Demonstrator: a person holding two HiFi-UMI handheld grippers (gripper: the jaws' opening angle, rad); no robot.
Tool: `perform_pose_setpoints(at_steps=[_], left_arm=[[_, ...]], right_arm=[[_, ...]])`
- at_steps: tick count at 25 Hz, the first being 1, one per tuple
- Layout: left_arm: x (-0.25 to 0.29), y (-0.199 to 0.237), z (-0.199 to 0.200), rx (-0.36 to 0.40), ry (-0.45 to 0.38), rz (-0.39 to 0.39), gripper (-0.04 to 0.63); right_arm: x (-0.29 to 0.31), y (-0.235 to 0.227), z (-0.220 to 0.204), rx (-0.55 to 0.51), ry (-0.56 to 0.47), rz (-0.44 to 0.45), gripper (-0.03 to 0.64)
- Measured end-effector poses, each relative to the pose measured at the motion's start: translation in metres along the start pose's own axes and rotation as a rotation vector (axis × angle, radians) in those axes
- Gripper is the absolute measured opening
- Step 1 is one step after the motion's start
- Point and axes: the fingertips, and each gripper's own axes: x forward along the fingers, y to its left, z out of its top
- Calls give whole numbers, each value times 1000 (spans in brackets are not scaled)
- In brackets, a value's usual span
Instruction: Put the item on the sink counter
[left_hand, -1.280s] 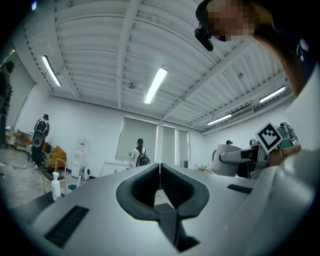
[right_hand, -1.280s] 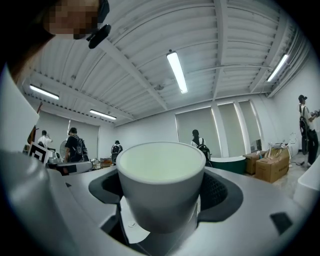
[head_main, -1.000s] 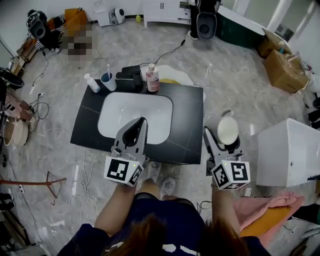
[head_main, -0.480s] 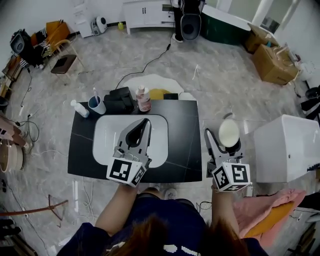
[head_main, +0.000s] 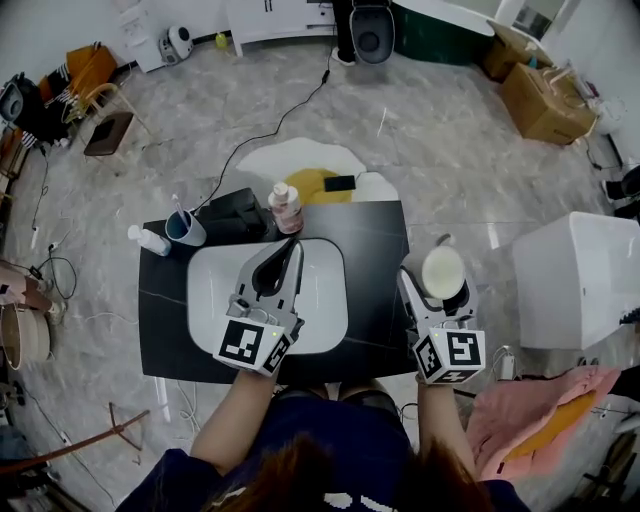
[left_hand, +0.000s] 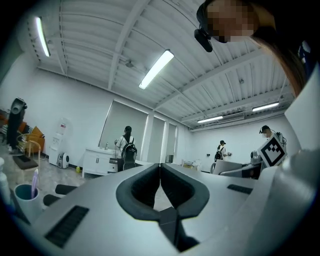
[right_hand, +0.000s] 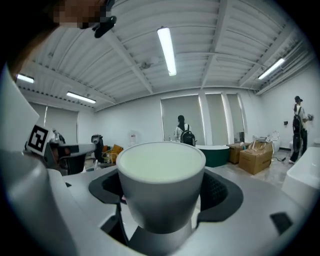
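My right gripper (head_main: 436, 283) is shut on a white cup (head_main: 442, 271), held upright just off the right edge of the black sink counter (head_main: 375, 262). In the right gripper view the cup (right_hand: 162, 182) fills the space between the jaws, its pale top facing up. Over the white basin (head_main: 213, 292) hovers my left gripper (head_main: 291, 244), shut with nothing in it. The left gripper view shows its two jaws (left_hand: 160, 167) meeting at the tips, pointing out into the room.
Along the counter's back edge stand a white bottle (head_main: 147, 240), a blue cup with a toothbrush (head_main: 185, 228), a black box (head_main: 232, 213) and a pink bottle (head_main: 287, 208). A white appliance (head_main: 575, 280) stands to the right, a pink cloth (head_main: 525, 418) lies on the floor.
The person has stepped up to the counter, so both grippers now sit further over it. The right gripper with the cup has come close to the counter's right edge.
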Motion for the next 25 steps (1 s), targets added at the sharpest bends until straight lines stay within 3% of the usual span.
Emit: perform_pose_setpoints(at_steps=[12,18,25], left_arm=[[24,21,-57,-68,117,53,25],[31,22,-67,-111,126,69,25],[30,23,-72,-100,146,72,25]], right_arm=[[74,0,-144,-189,295,100,445],[87,3,-198,-230,337,113,446],[96,-2,-211,-189,329,141,446]])
